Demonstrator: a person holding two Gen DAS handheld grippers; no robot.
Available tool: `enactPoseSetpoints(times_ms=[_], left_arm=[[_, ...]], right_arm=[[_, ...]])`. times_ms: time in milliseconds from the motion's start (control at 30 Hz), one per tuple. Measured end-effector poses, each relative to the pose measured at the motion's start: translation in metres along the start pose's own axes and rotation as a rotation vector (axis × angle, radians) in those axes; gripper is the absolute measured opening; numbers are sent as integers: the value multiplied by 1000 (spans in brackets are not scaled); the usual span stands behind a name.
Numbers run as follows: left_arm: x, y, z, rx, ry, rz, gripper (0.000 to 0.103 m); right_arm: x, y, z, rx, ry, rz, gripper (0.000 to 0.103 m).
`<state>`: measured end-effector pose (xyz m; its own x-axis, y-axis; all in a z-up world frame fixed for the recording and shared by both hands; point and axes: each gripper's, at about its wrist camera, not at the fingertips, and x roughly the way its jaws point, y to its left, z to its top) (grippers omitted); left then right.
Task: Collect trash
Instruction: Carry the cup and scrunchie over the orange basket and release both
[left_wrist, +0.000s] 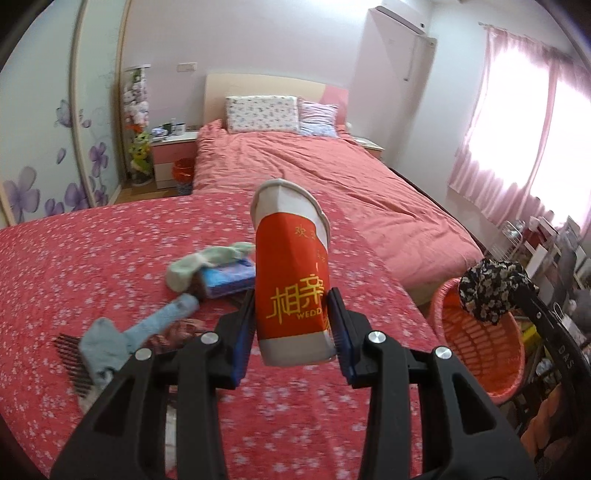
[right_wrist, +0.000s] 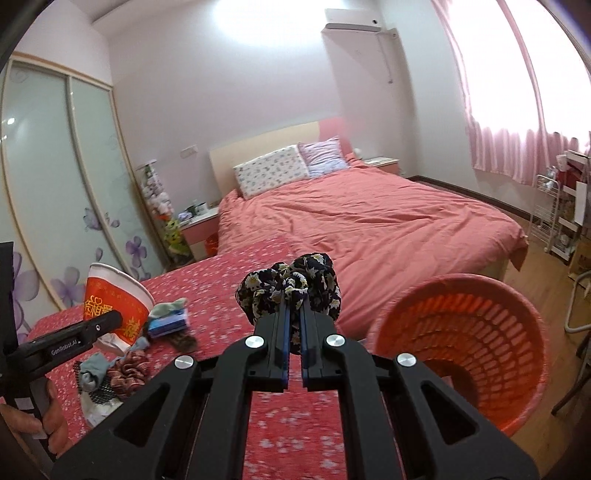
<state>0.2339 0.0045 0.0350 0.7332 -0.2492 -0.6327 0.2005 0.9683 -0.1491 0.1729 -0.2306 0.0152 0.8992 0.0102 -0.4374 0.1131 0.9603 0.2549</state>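
Our left gripper (left_wrist: 291, 314) clamps a crushed paper cup (left_wrist: 291, 273), our right gripper (right_wrist: 293, 325) pinches a floral scrunchie (right_wrist: 291, 286) beside the slatted orange basket (right_wrist: 461, 350).

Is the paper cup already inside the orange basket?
No. The paper cup is held between the left gripper's fingers above the table, left of the orange basket.

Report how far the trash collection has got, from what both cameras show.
Done: nothing shows in the visible part of the orange basket. In hand: the left hand-held gripper clamps a red paper cup; the right hand-held gripper is shut on a dark floral scrunchie, near the basket. Left: socks, a blue packet and a comb lie on the red cover.
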Motion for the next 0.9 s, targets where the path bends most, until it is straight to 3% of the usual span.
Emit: enactPoseSetpoints(times_ms=[400, 900], left_arm=[[21, -83, -15, 86, 40, -151, 38], [60, -200, -43, 244, 113, -351, 38]], right_arm=[[-18, -60, 1, 45, -70, -152, 5], [-11, -122, -4, 153, -73, -252, 5]])
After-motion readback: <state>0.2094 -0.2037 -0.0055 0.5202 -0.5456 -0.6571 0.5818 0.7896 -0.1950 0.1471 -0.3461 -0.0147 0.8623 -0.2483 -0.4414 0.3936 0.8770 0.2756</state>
